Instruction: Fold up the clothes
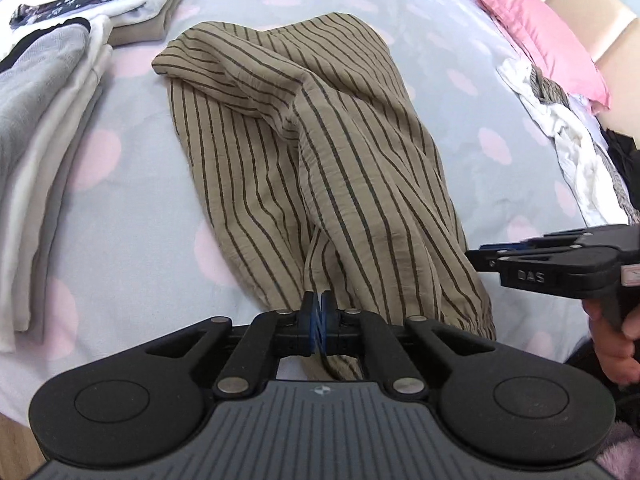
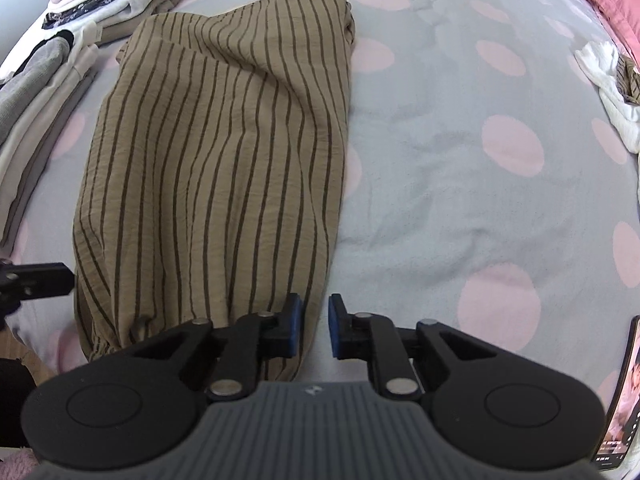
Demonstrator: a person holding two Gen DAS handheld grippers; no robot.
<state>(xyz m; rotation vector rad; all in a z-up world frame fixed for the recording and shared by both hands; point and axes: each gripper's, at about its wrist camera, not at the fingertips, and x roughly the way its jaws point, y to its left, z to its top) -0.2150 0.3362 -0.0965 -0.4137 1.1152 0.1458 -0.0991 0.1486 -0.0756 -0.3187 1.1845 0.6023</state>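
Note:
Tan trousers with dark stripes (image 1: 304,152) lie lengthwise on the bed, with their cuffs at the near edge. My left gripper (image 1: 319,320) is shut on the near cuff of one twisted leg. My right gripper (image 2: 314,326) is open at the right edge of the trousers (image 2: 216,168), with its left pad against the cloth and nothing held. The right gripper also shows from the side in the left wrist view (image 1: 486,258), at the trousers' right edge. The tip of the left gripper shows in the right wrist view (image 2: 52,278), left of the cuffs.
The grey bedsheet with pink dots (image 2: 460,160) covers the bed. Stacks of folded clothes (image 1: 48,92) lie along the left. A pink pillow (image 1: 540,36) and a heap of white clothes (image 1: 568,148) lie at the right. A phone (image 2: 622,400) lies at the near right.

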